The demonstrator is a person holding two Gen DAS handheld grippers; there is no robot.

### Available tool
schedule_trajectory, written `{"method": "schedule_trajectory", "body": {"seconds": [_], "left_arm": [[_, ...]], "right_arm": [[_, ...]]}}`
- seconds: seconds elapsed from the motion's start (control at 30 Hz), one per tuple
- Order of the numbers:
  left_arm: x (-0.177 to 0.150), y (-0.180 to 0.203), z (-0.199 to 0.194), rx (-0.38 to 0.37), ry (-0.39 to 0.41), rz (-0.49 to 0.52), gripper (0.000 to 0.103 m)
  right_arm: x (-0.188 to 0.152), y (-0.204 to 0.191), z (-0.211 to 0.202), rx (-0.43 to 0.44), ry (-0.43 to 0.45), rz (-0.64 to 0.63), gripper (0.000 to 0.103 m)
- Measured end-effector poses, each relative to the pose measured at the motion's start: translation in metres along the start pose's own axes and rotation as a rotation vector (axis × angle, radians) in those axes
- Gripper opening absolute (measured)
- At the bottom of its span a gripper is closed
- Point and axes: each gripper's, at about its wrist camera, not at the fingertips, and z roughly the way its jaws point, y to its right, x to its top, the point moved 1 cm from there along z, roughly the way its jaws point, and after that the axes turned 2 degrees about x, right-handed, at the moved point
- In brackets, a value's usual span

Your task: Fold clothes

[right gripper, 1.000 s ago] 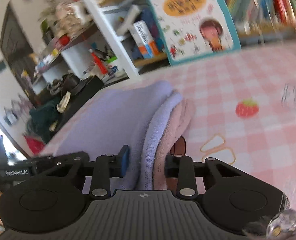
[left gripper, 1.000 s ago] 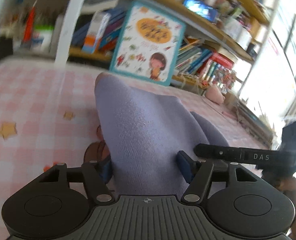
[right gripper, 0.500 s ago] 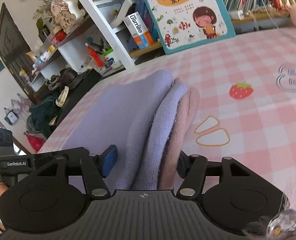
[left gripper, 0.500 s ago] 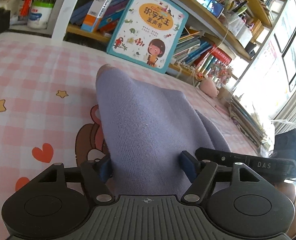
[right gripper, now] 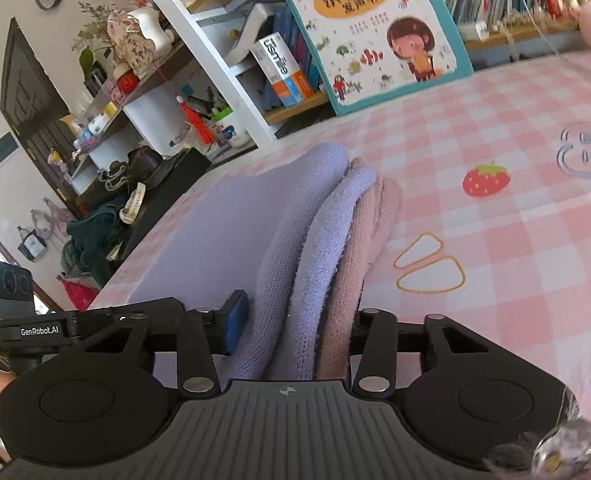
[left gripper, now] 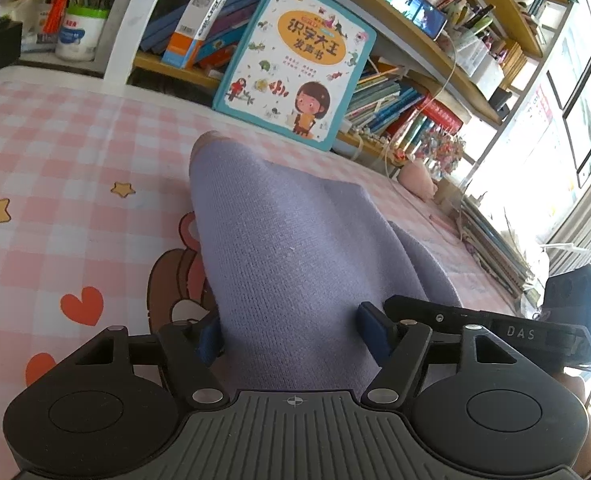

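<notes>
Lavender knit sweater, folded thick with its pink layers, lies on the checked tablecloth between both sets of jaws: left gripper and right gripper are closing on its near edge, likely to shift the bundle.

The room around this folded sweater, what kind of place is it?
Probably a child's bedroom or study at home: a pink checked cartoon sheet, a picture book leaning on crowded bookshelves, the folded sweater on it.
</notes>
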Motion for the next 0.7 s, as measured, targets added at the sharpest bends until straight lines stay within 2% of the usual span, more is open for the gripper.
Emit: {"method": "schedule_trajectory", "body": {"seconds": [0.1,0.33,0.7], "left_arm": [[-0.001,0.010,-0.006,0.016,0.035,0.042,0.062],[0.011,0.021,-0.015,-0.017,0.069,0.056,0.062],[0.060,0.024,0.014,-0.028,0.067,0.090,0.062]], "right_arm": [[0.000,-0.010,-0.005,-0.027,0.031,-0.061,0.033],[0.008,-0.027,-0.023,-0.063,0.100,-0.164,0.032],[0.055,-0.017,-0.008,-0.077,0.104,-0.206,0.032]]}}
